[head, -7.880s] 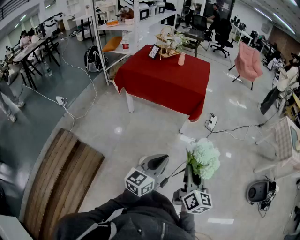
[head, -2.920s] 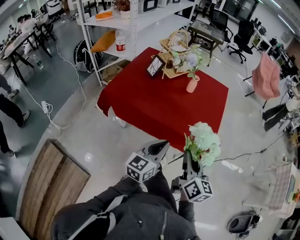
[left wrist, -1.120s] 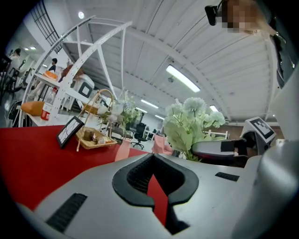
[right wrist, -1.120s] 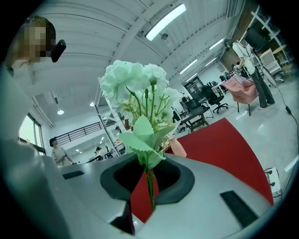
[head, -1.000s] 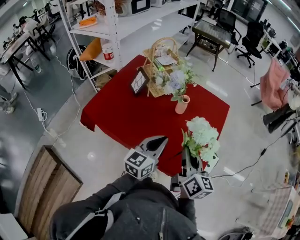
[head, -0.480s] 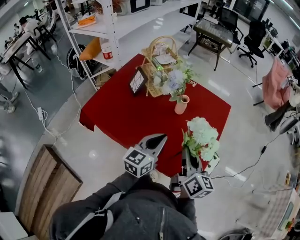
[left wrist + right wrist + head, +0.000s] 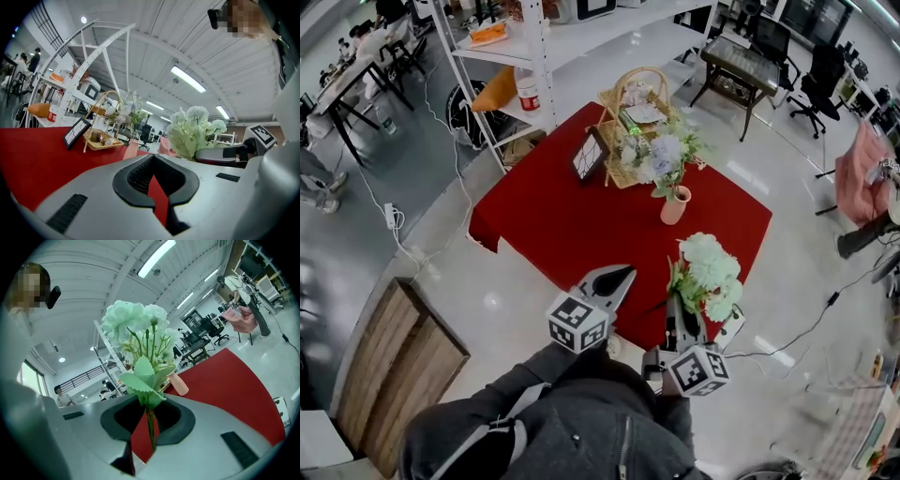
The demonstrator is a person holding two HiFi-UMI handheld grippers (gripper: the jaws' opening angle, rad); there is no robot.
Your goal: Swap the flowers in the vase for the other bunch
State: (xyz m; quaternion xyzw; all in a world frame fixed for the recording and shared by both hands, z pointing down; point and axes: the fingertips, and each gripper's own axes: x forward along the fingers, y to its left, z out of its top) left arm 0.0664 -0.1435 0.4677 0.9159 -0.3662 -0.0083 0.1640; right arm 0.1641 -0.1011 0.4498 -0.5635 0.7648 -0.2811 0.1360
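right gripper (image 7: 151,433): jaws pinch the thin green stems of the pale green-and-white bunch (image 7: 136,322). the stems stand upright between the pads, with serrated leaves just above them and round blooms on top. the gripper lies roughly level and points toward the table.

left gripper (image 7: 159,204): jaws pressed together with nothing between them. it is held just left of the right gripper and points the same way.

both grippers sit at the near corner of the red tabletop (image 7: 562,225). the held bunch rises by its near right edge.

pink vase (image 7: 675,207): upright on the tabletop, near the middle of the far right edge and apart from the held bunch.

vase flowers (image 7: 662,153): lavender and white blooms with green leaves, standing in the pink vase.

wicker basket (image 7: 630,101): has a tall hoop handle and sits at the far corner of the tabletop, just behind the vase flowers.

picture frame (image 7: 588,155): dark and propped at a tilt by the far left edge, just beside the basket.

white shelf rack (image 7: 546,42): stands beyond the far left edge.

wooden boards (image 7: 403,361): lie on the floor, well left of the grippers.
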